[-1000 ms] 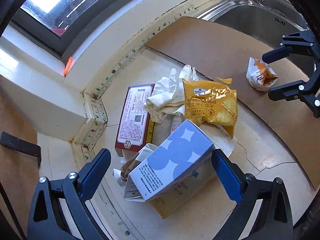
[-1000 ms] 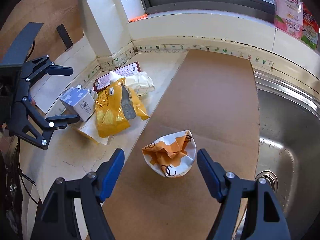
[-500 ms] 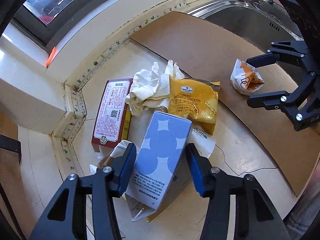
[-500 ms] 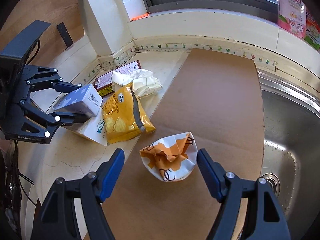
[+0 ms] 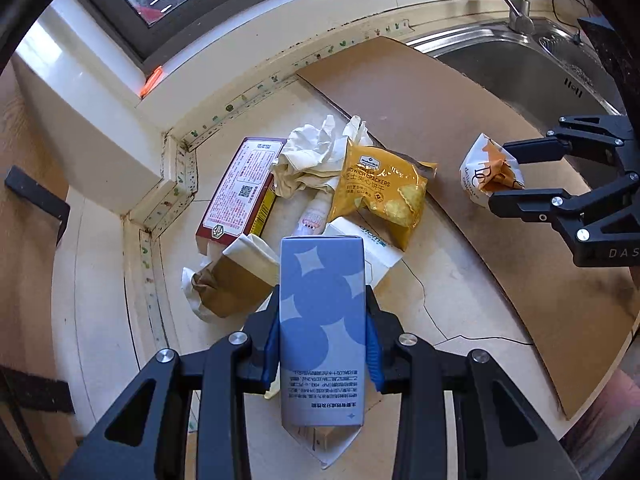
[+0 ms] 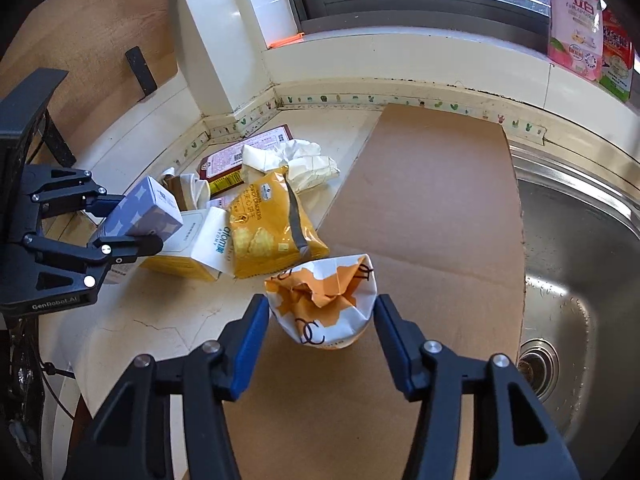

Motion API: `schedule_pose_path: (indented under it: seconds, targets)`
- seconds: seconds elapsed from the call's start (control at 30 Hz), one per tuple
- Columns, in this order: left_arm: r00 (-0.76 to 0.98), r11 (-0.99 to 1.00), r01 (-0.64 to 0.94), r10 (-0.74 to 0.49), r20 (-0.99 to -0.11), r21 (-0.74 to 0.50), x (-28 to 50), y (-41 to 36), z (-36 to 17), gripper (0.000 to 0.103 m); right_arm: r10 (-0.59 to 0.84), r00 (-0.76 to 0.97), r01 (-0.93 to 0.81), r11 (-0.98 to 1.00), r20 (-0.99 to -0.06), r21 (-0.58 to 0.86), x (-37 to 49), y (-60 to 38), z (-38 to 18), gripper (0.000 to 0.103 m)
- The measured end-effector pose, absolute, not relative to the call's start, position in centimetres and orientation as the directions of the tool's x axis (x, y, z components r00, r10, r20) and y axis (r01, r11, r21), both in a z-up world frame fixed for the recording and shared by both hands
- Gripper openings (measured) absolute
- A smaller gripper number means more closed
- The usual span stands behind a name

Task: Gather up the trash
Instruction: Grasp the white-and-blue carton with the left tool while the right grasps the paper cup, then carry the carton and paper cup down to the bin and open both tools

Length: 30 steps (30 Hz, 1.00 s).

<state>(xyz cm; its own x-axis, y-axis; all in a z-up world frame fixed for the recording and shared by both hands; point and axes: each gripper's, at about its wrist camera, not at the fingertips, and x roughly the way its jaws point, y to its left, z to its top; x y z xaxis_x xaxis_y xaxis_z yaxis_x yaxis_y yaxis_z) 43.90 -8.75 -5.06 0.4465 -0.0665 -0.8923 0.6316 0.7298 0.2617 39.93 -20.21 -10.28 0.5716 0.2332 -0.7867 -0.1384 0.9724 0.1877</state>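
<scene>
Two grippers work over a cream counter (image 5: 460, 292) strewn with trash. The left gripper (image 5: 322, 344) has just been closing and now clamps the blue box (image 5: 322, 320) between its blue pads, one pad pressed on each long side; the right wrist view shows the same box (image 6: 142, 214) pinched at the left of the pile. The right gripper (image 6: 322, 328) has also just been closing, with the crumpled wrapper (image 6: 324, 304) between its fingers; the left pad sits at the wrapper's edge, the right pad is just beside it, and I cannot tell whether they press on it yet. The wrapper, white and orange, lies on the near left part of the cardboard sheet (image 6: 432, 208), which covers the counter up to the sink (image 6: 580, 248) on the right.

Beyond the box lies the rest of the pile: a white carton (image 5: 376, 252) directly under and behind it, a yellow cracker bag (image 5: 380, 192) leaning over that carton, crumpled white paper (image 5: 316, 156) at the far side, a red box (image 5: 240, 192) flat at the far left, and a brown paper bag (image 5: 228, 284) to the near left. A small bottle (image 5: 314, 216) shows between the red box and the cracker bag.
</scene>
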Motion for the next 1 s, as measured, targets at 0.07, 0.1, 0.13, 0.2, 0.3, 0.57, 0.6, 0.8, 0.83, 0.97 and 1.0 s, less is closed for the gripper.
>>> schedule_pose_path:
  seconds: [0.07, 0.1, 0.13, 0.2, 0.3, 0.57, 0.6, 0.8, 0.83, 0.97, 1.0]
  targets:
    - [0.451, 0.758, 0.607, -0.083, -0.889, 0.238, 42.9, -8.1, -4.3, 0.033, 0.237, 0.584, -0.150, 0.971, -0.777, 0.184, 38.8, -19.6, -9.1, 0.054]
    - [0.450, 0.766, 0.602, -0.092, -0.888, 0.226, 42.3, -7.9, -3.9, 0.033, 0.240, 0.589, -0.158, 0.971, -0.772, 0.182, 38.2, -19.3, -8.5, 0.054]
    - [0.450, 0.771, 0.599, -0.102, -0.887, 0.216, 41.5, -7.7, -3.4, 0.033, 0.244, 0.593, -0.166, 0.970, -0.767, 0.180, 37.5, -19.0, -7.9, 0.054]
    - [0.456, 0.773, 0.600, -0.119, -0.882, 0.206, 39.8, -7.4, -2.4, 0.033, 0.258, 0.603, -0.184, 0.966, -0.755, 0.183, 35.9, -18.2, -6.6, 0.054]
    - [0.471, 0.774, 0.601, -0.143, -0.871, 0.198, 36.5, -7.0, -0.5, 0.033, 0.279, 0.615, -0.213, 0.959, -0.738, 0.186, 33.3, -16.9, -4.6, 0.054]
    - [0.510, 0.793, 0.586, -0.201, -0.837, 0.167, 27.5, -6.2, 3.2, 0.033, 0.335, 0.635, -0.272, 0.940, -0.696, 0.205, 26.4, -14.5, -0.9, 0.054]
    - [0.519, 0.799, 0.579, -0.205, -0.830, 0.164, 26.2, -6.1, 3.6, 0.033, 0.341, 0.636, -0.278, 0.938, -0.692, 0.208, 25.7, -14.2, -0.6, 0.054]
    - [0.554, 0.838, 0.526, -0.207, -0.806, 0.146, 20.8, -5.0, 4.3, 0.033, 0.378, 0.628, -0.309, 0.923, -0.680, 0.227, 20.9, -12.7, 0.3, 0.054]
    - [0.568, 0.842, 0.518, -0.208, -0.796, 0.149, 19.6, -4.9, 4.3, 0.033, 0.383, 0.626, -0.313, 0.921, -0.680, 0.230, 20.2, -12.5, 0.2, 0.055]
    - [0.602, 0.862, 0.493, -0.237, -0.763, 0.120, 16.0, -4.1, 3.7, 0.033, 0.402, 0.612, -0.326, 0.913, -0.682, 0.245, 17.4, -11.7, -0.7, 0.055]
    - [0.598, 0.871, 0.482, -0.253, -0.761, 0.089, 15.1, -3.8, 3.2, 0.033, 0.403, 0.608, -0.325, 0.912, -0.684, 0.249, 16.8, -11.5, -1.1, 0.055]
